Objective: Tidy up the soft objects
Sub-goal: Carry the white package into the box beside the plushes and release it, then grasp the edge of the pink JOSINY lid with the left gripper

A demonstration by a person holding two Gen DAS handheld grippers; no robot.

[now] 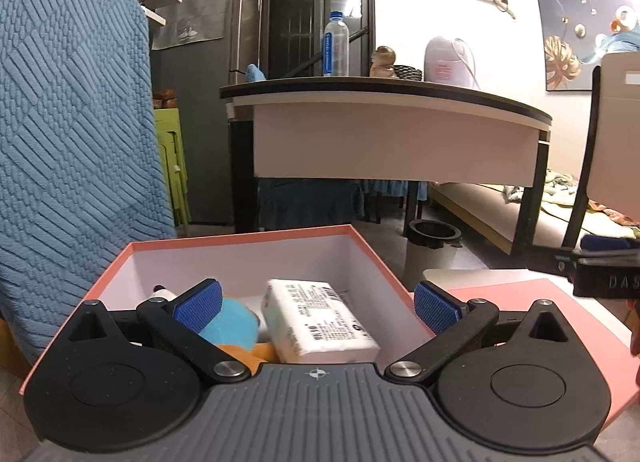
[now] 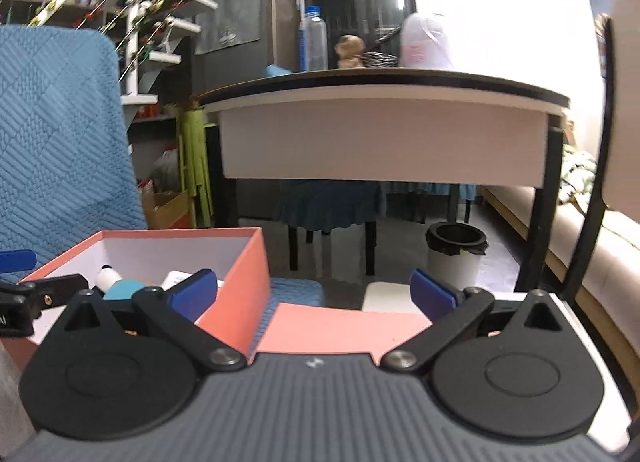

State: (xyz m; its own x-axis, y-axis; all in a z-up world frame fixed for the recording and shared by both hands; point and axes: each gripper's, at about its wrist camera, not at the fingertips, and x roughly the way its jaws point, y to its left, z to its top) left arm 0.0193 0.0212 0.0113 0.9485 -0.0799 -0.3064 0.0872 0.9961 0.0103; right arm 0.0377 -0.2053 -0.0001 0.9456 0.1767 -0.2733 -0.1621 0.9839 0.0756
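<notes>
A salmon-pink box (image 1: 248, 236) with a white inside stands open just in front of my left gripper (image 1: 318, 304). In it lie a white tissue pack (image 1: 316, 320) and a blue, orange and white plush toy (image 1: 234, 324). The left gripper hovers open over the box, nothing between its blue pads. In the right wrist view the same box (image 2: 236, 282) stands at the left, with the plush toy (image 2: 126, 288) showing inside. The pink lid (image 2: 332, 328) lies flat beside it. My right gripper (image 2: 314, 294) is open and empty above the lid.
A blue textured chair back (image 1: 76, 134) rises at the left. Ahead is a white-and-black table (image 1: 392, 122) carrying a water bottle (image 1: 335, 44) and a small figurine (image 1: 383, 60). A bin (image 1: 432, 248) stands on the floor under it. Part of the other gripper (image 1: 604, 274) shows at the right.
</notes>
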